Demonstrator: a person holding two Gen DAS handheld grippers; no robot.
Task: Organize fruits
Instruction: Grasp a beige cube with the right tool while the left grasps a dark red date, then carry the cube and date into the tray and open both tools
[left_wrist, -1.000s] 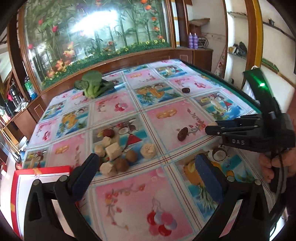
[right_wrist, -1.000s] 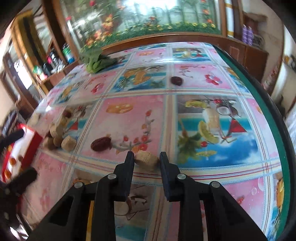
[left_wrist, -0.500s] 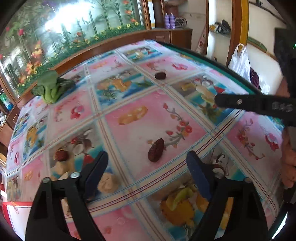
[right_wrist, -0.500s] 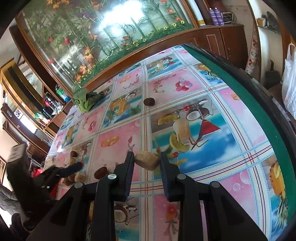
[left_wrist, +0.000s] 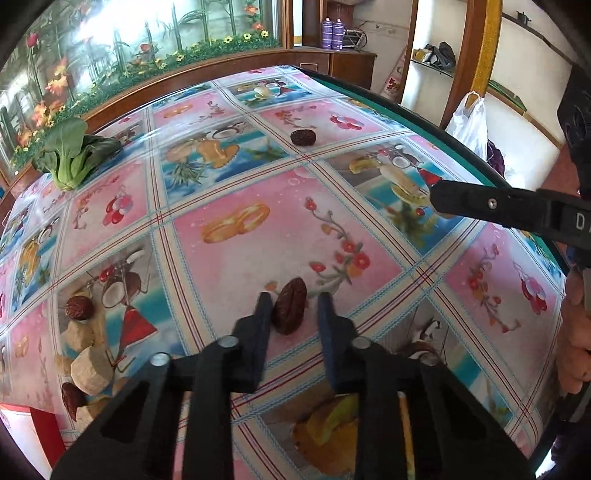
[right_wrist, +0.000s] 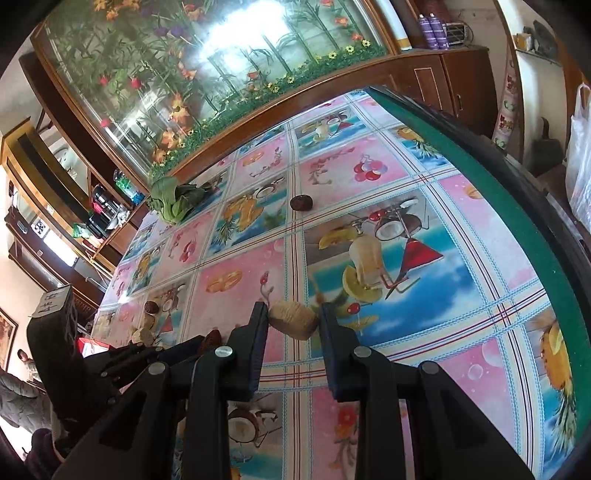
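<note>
My left gripper (left_wrist: 293, 308) has its jaws close around a dark red date (left_wrist: 290, 311) that lies on the patterned tablecloth; the left pad touches it, the right pad stands a little off. My right gripper (right_wrist: 293, 319) is shut on a tan cut fruit chunk (right_wrist: 293, 319) and holds it above the cloth. Its finger shows at the right of the left wrist view (left_wrist: 480, 205). A pile of tan chunks and dates (left_wrist: 83, 354) lies at the left. Another date (left_wrist: 303, 137) lies farther back, and also shows in the right wrist view (right_wrist: 301, 202).
A green leafy vegetable (left_wrist: 70, 151) lies at the far left of the table. A red-and-white box (left_wrist: 22, 435) sits at the near left corner. The table's green edge (right_wrist: 491, 206) runs along the right. A wooden cabinet with glass (right_wrist: 221, 92) stands behind.
My left gripper has swung from the pile to the lone date and narrowed around it. My right gripper has lifted the tan chunk and tilted.
</note>
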